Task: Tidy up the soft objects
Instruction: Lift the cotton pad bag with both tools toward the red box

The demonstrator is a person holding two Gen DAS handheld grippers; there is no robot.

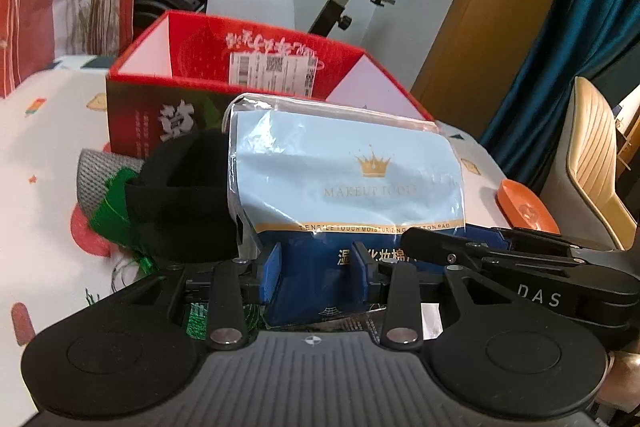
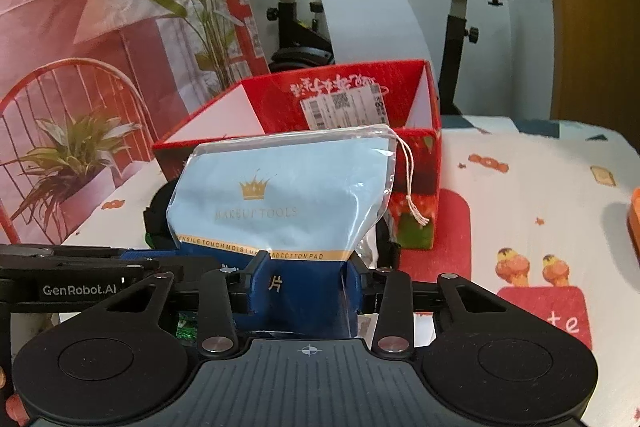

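The left gripper (image 1: 318, 275) has its blue pads pressed in on the dark blue bottom edge of a cotton pad pouch (image 1: 344, 179), and the right gripper (image 2: 298, 281) is clamped on the same lower band of that pouch (image 2: 280, 199) from the other side, so the bag stands upright between the two tools, its pale blue face with a gold crown and the words "MAKEUP TOOLS" turned to both cameras. In the left view the right tool's black arm crosses in from the right and meets the pouch just beside the left pads; in the right view the left tool's arm comes in from the left the same way. A drawstring (image 2: 412, 187) hangs loose from the pouch's top corner. Just behind the pouch, on the patterned tablecloth (image 2: 540, 195), sits an open red cardboard box (image 1: 248, 67), apparently the place the soft things go. To the pouch's left lie a black fabric item (image 1: 184, 195), some green tinsel (image 1: 114, 203) and a grey mesh piece (image 1: 94, 175), all bunched close together. An orange dish (image 1: 524, 207) sits off to the right. The risk I see is in the grip: both tools pinch only the bottom of a slick, puffy plastic bag, so the tall upper part may flop over or the film may slide out when lifted. With two tools so close, uneven pulling could tear the film, and the dangling string could snag the box's near wall.
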